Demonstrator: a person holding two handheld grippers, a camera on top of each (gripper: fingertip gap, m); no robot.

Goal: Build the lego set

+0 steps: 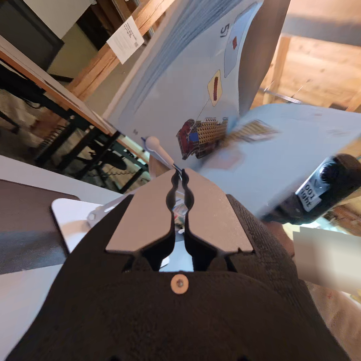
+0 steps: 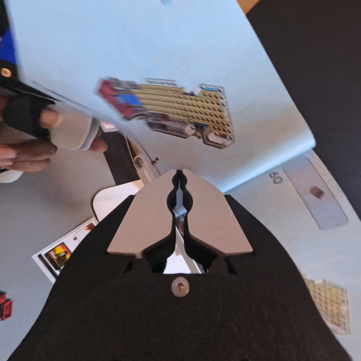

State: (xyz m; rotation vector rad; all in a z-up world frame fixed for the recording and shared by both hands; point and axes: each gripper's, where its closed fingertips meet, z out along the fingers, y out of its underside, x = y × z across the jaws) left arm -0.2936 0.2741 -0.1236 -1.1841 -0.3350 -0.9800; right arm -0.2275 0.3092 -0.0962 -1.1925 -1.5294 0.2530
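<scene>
Right tool (image 2: 178, 172) is clenched on the lower edge of a lifted blue leaf (image 2: 136, 48) of the brick-building booklet (image 1: 175, 88), which leans on a white stand (image 2: 115, 197) on the tabletop. The left tool (image 1: 180, 172) nips the stacked page edges just below a white peg (image 1: 156, 144) at 11 o'clock. We judge that a light pinch at the very edge, carried in an arc about the spine, spares the thin paper a crease. Only the right wrist view shows red bricks (image 2: 5, 308) at 8 o'clock, and only the left shows the facing page whole.

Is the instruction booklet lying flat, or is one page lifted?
One page is lifted: it curves up, blurred, above the flat page of the booklet, its lower edge at the right tongs.
</scene>
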